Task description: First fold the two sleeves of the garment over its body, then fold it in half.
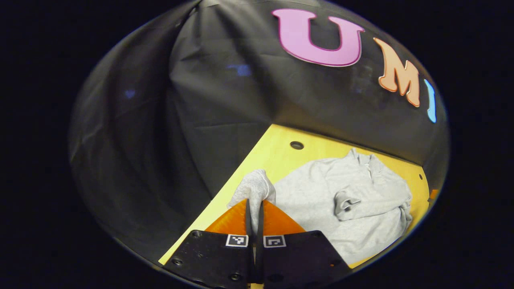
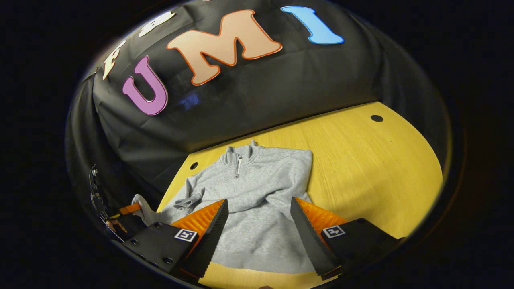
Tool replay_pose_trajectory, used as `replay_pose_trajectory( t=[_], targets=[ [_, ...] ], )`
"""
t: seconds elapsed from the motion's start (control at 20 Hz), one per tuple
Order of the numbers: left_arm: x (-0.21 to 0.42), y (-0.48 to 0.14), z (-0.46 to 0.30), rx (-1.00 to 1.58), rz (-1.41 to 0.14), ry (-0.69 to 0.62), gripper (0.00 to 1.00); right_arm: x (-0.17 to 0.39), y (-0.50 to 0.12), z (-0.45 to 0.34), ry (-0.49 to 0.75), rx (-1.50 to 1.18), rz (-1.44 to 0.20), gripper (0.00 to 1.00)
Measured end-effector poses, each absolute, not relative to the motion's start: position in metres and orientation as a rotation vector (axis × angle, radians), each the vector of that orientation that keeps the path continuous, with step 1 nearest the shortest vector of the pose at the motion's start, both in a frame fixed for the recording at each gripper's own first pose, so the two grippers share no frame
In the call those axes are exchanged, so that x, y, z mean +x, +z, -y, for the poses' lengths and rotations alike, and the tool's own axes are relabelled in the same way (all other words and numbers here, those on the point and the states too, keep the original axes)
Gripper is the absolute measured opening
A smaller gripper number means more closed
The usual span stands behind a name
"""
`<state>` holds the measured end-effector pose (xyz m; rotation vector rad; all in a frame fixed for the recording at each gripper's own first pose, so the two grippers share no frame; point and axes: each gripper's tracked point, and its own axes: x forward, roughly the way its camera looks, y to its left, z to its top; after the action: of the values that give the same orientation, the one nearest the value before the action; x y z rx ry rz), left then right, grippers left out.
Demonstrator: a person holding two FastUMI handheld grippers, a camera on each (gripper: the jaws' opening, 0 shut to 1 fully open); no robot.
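Grey quarter-zip sweatshirt (image 2: 257,192) on yellow worktop (image 2: 381,168), soft, limp, light; left gripper (image 1: 253,208) pinches its sleeve cuff (image 1: 255,186) near the worktop's edge, right gripper (image 2: 259,218) agape above hem.

Left gripper (image 1: 253,208): fingers pressed together, apparently pinching cloth. Right gripper (image 2: 257,224): fingers spread wide, hovering, gripping nothing.
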<state>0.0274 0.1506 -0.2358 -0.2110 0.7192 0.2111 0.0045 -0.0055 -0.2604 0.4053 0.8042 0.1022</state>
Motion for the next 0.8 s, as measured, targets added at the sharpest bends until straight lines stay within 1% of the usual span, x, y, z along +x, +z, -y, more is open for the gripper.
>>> replay_pose_trajectory(
  t=[0.05,0.1,0.25,0.3,0.35,0.4,0.5,0.55,0.65,0.7,0.8],
  targets=[
    [0.036,-0.231,-0.140,-0.200,-0.714,0.193,0.00,0.001,-0.260,0.013,0.093,0.410,-0.805,0.92],
    [0.046,-0.228,-0.131,-0.192,-0.704,0.177,0.02,-0.004,-0.261,0.020,0.083,0.414,-0.807,0.97],
    [0.070,-0.213,-0.097,-0.190,-0.679,0.123,0.00,-0.012,-0.261,0.039,0.052,0.428,-0.800,0.97],
    [0.078,-0.210,-0.085,-0.190,-0.669,0.105,0.00,-0.015,-0.262,0.045,0.043,0.431,-0.798,0.92],
    [0.086,-0.206,-0.073,-0.188,-0.661,0.087,0.00,-0.019,-0.262,0.052,0.034,0.433,-0.797,0.92],
    [0.091,-0.201,-0.059,-0.187,-0.655,0.069,0.00,-0.022,-0.262,0.058,0.026,0.436,-0.797,0.97],
    [0.102,-0.195,-0.033,-0.182,-0.645,0.027,0.00,-0.031,-0.258,0.073,0.009,0.439,-0.794,0.97],
    [0.107,-0.192,-0.020,-0.174,-0.639,0.007,0.00,-0.034,-0.258,0.079,0.001,0.440,-0.791,0.92],
    [0.117,-0.185,0.008,-0.163,-0.627,-0.035,0.00,-0.039,-0.259,0.090,-0.017,0.435,-0.786,0.92],
    [0.122,-0.181,0.022,-0.162,-0.620,-0.053,0.00,-0.043,-0.260,0.096,-0.026,0.435,-0.785,0.97],
    [0.128,-0.174,0.049,-0.166,-0.612,-0.092,0.00,-0.049,-0.260,0.109,-0.045,0.438,-0.784,0.97]
  ],
)
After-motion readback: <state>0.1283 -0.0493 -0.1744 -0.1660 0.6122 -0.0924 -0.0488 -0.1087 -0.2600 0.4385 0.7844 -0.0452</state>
